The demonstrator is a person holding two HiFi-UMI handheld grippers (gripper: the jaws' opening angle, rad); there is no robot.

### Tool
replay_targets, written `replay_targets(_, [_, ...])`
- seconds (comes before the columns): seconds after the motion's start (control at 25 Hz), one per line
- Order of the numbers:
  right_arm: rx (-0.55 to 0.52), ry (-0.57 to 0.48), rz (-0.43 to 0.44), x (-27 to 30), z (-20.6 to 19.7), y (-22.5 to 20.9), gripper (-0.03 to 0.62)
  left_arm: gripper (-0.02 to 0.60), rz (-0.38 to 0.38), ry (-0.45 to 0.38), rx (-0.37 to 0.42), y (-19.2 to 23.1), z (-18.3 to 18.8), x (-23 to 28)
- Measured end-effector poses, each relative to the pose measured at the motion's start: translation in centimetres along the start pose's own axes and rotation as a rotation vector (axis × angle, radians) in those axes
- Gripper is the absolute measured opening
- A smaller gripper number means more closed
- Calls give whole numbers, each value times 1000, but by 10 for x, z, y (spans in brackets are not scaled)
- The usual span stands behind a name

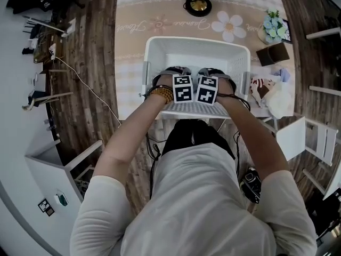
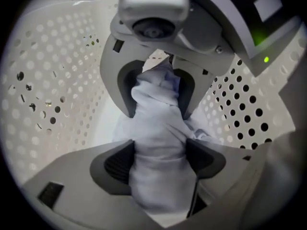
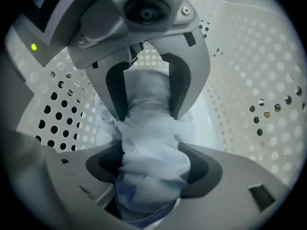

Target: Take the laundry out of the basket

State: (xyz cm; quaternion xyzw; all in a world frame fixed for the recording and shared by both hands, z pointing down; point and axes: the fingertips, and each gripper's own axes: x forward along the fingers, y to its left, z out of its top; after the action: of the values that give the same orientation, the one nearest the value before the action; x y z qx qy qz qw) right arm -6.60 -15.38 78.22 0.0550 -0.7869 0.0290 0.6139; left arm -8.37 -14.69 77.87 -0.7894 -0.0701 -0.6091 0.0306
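Observation:
A white perforated laundry basket [image 1: 160, 47] stands at the near edge of a table, in front of the person. Both grippers reach steeply down into it, side by side: the left gripper [image 1: 178, 73] and the right gripper [image 1: 210, 74]. A bunched pale blue-white cloth [image 2: 158, 128] lies on the basket floor and runs through both pairs of jaws. In the left gripper view the left gripper [image 2: 159, 147] stands wide, with the cloth filling the gap. The right gripper [image 3: 152, 162] is just as wide around the same cloth [image 3: 148, 128]. Each view shows the other gripper facing it.
The basket walls [image 2: 57, 80] [image 3: 249, 80] close in around both grippers. On the patterned tablecloth behind the basket sit a black round object [image 1: 198, 5] and a flower pot [image 1: 273, 25]. A soft toy [image 1: 264, 89] lies to the right, with a white chair [image 1: 309, 137] further right.

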Motion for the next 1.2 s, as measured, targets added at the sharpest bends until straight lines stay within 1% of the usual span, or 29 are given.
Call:
replay_targets(0.16, [-39,25,-6,3,-1,1,362,367,-21,13,21,-4,1,3])
replay_targets(0.28, [-53,28,-2,3,0,3,345,335,-37,20,32,-7,0,2])
replay_targets(0.44, [-54,28,9,1,1,6,289,244,-64,30,31,-12,1,-1])
replay_targets(0.56, [-22,14,46,-5,3,8,241,181,-94,28,-7,-13,3,-8])
replay_targets(0.68, [29,-7,85,-20,5,11,159,126,-116,24,-40,-15,7,-20])
replay_targets(0.72, [42,-12,91,-26,6,10,136,121,-119,23,-45,-15,8,-25])
replay_targets(0.8, [54,-21,86,-38,7,4,120,118,-113,22,-42,-9,12,-37])
replay_targets(1.0, [81,-45,56,-72,9,-3,117,115,-91,23,-22,-3,28,-70])
replay_targets(1.2, [81,-75,-5,-122,20,-20,117,114,-67,-2,-39,11,41,-119])
